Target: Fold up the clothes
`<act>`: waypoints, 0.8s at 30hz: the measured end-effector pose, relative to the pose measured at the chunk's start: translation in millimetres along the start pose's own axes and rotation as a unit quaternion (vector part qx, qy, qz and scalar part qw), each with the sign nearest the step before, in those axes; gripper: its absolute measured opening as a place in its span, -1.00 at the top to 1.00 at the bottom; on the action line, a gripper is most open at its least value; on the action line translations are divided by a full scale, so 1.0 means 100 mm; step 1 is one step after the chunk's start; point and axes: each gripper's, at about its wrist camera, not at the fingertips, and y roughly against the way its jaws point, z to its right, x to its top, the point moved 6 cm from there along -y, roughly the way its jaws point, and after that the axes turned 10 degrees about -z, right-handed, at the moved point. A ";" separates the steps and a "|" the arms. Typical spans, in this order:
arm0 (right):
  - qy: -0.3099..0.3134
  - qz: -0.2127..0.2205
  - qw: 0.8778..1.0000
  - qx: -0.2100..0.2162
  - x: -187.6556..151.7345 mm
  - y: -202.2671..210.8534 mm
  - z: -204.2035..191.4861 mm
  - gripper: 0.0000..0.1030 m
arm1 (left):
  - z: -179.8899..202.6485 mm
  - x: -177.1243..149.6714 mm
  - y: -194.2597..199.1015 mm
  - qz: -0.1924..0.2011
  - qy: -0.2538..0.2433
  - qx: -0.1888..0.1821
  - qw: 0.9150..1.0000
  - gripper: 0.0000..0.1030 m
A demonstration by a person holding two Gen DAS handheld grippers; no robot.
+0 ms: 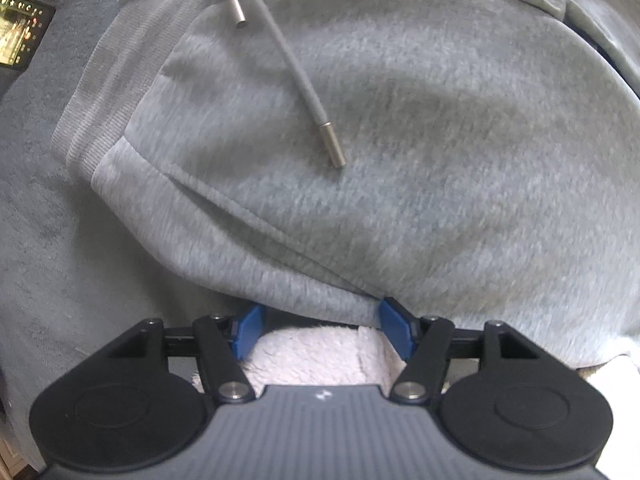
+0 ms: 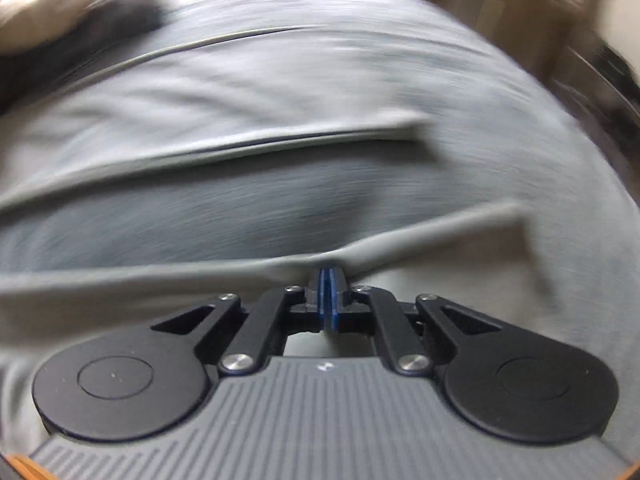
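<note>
Both tongs sit low against grey cloth. At the far left of the left wrist view a dark device with a lit screen [image 1: 22, 30] is cut off by the frame edge, and its display is too small to read. Beside it a ribbed cuff [image 1: 86, 120] lies on a grey sheet [image 1: 48, 260]. The grey hoodie [image 1: 360, 140] fills the middle, with two drawstrings [image 1: 296, 76] lying on it, their upper ends cut off at the top. The left gripper [image 1: 322, 320] stands with its blue pads [image 1: 394, 326] spread apart; the hoodie's edge drapes over their tips and hides them, and white fleece lining [image 1: 316, 356] shows between them.

The right wrist view is heavily smeared. A dark, blurred shape [image 2: 120, 12] at upper left cannot be identified. The right gripper [image 2: 329, 276] has its pads pressed together on a fold of the grey fabric [image 2: 320, 184], whose layered edges streak across the frame. The background at far right is unreadable.
</note>
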 end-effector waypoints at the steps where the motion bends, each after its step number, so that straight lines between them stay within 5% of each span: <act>1: -0.008 0.000 1.000 0.010 -0.05 0.05 0.00 0.92 | -0.01 -0.01 0.00 0.002 -0.001 0.000 1.000 -0.27; 13: -0.106 0.004 0.986 0.132 -0.62 0.71 0.00 0.79 | -0.08 -0.28 0.11 0.043 -0.018 -0.003 0.999 -0.25; 16: -0.062 -0.018 0.987 0.148 -0.92 0.75 -0.31 0.78 | -0.16 -0.36 0.16 0.056 -0.017 -0.008 0.998 -0.25; 20: -0.155 -0.039 0.986 0.042 -1.25 0.62 0.36 0.79 | -0.34 -0.44 0.21 0.070 0.007 -0.030 0.997 -0.25; 24: -0.360 -0.016 0.932 -0.033 -1.68 0.94 1.47 0.81 | -0.54 -0.50 0.21 0.076 0.044 -0.061 0.994 -0.25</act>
